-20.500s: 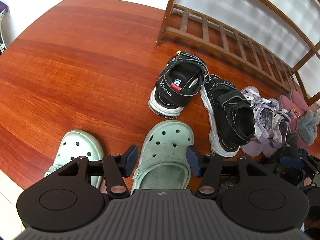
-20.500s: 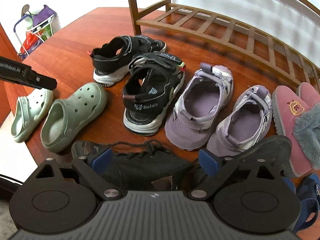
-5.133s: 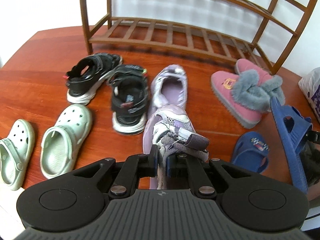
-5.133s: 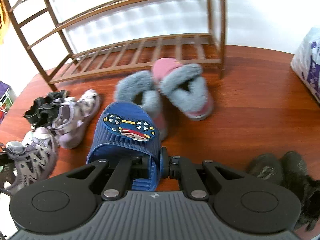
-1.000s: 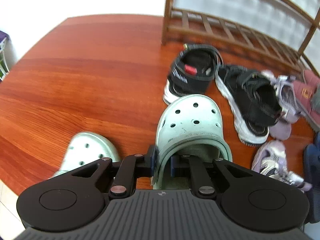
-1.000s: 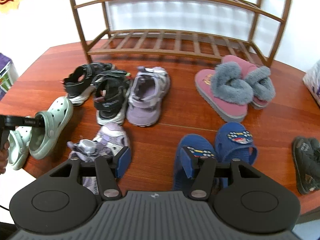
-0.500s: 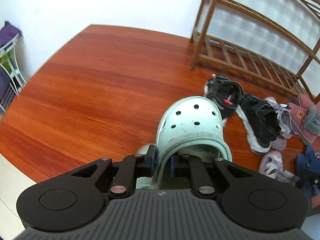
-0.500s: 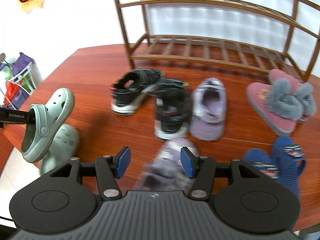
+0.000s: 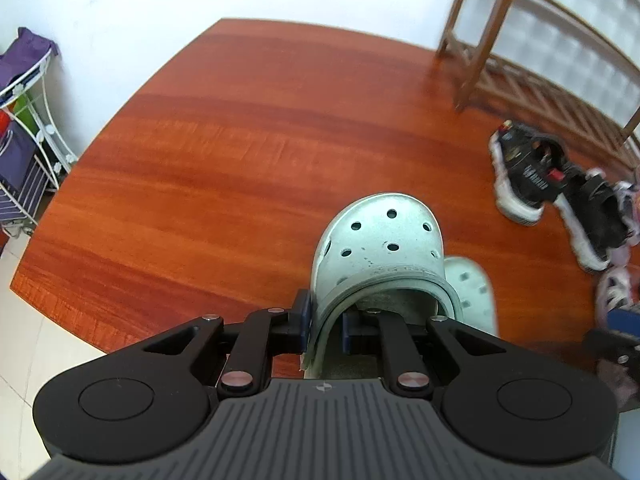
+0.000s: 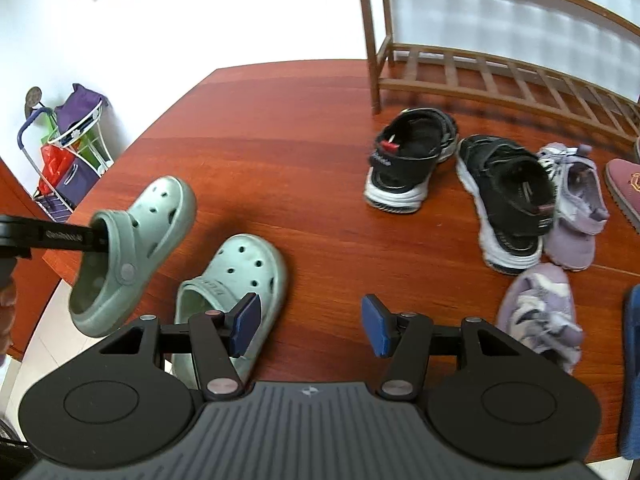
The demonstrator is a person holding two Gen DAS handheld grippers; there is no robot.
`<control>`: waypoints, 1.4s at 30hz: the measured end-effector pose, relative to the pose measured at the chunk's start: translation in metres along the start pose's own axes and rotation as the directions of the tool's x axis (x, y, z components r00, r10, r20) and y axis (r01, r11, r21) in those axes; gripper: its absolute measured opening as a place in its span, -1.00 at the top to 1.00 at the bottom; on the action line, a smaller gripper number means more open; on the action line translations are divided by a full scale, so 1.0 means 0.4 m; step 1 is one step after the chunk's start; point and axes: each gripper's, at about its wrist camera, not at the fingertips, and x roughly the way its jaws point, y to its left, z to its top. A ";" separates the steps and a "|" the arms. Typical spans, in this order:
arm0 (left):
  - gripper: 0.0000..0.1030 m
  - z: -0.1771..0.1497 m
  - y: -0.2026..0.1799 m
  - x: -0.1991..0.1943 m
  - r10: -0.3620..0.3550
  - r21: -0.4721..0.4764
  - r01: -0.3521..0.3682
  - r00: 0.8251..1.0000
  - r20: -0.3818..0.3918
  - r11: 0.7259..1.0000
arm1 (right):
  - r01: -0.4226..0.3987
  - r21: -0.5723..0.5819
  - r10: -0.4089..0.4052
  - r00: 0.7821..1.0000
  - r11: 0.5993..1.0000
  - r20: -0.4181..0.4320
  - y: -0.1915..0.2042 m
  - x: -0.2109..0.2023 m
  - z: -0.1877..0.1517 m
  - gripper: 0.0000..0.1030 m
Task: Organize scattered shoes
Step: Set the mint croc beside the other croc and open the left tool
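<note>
My left gripper (image 9: 325,322) is shut on the heel rim of a pale green clog (image 9: 378,240) and holds it in the air above the wooden floor; the right wrist view shows it lifted (image 10: 132,240). The second green clog (image 10: 236,280) lies on the floor, partly under the held one in the left wrist view (image 9: 472,292). My right gripper (image 10: 306,324) is open and empty, just right of that clog. Two black sandals (image 10: 412,160) (image 10: 508,196) and two lilac sandals (image 10: 576,196) (image 10: 540,312) lie to the right.
A brown wooden shoe rack (image 10: 500,76) stands at the back right against the wall. A pink slipper (image 10: 624,184) and a blue slipper (image 10: 632,360) show at the right edge. A wire cart (image 10: 68,148) with bags stands at the far left. The wood floor's edge (image 9: 52,300) meets tile.
My left gripper has swung left with the green clog held up. My right gripper has moved left toward the second clog, which now lies at its left finger.
</note>
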 end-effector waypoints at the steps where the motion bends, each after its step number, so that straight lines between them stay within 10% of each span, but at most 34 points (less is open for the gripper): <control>1: 0.68 -0.007 0.004 0.016 0.008 0.003 -0.008 1.000 -0.005 1.000 | 0.001 0.000 -0.001 1.000 1.000 -0.003 0.014 0.006 -0.001 -0.20; 13: 0.66 -0.033 -0.009 0.087 -0.014 0.016 0.015 0.999 -0.053 1.000 | 0.066 0.024 -0.066 0.997 0.997 -0.034 0.041 0.015 -0.019 -0.20; 27: -0.08 -0.038 -0.005 0.082 -0.020 0.060 0.024 0.997 -0.079 0.998 | 0.090 0.039 -0.089 0.995 0.995 -0.040 0.014 0.006 -0.023 -0.23; 42: -0.19 -0.006 0.004 -0.040 -0.032 0.128 0.035 0.999 -0.026 0.991 | 0.142 0.069 -0.141 0.990 0.988 -0.014 -0.032 -0.038 -0.019 -0.24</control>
